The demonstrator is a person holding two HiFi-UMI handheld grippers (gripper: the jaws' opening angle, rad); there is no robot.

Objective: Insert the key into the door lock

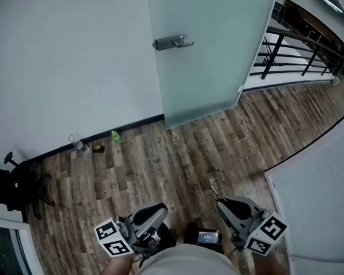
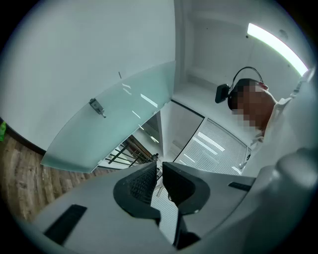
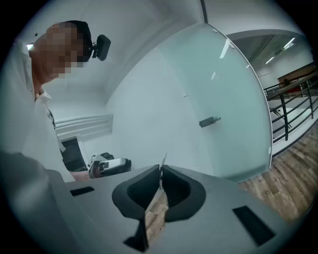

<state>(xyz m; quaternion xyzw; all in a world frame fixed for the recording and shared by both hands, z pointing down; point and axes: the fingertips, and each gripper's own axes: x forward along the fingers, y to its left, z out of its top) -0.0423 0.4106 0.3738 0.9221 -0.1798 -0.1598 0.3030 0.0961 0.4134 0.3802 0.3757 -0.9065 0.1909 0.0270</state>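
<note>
Right tongs (image 3: 160, 171) pinch key (image 3: 163, 159), left tongs (image 2: 158, 166) slightly apart, empty; should approach door (image 1: 214, 65), keeping blade level toward handle (image 1: 171, 43).

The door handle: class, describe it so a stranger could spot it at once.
Find the tall frosted glass door beside the white wall. Close to its left edge in the head view sits the grey metal lever handle, the only horizontal bar on that pane.
</note>
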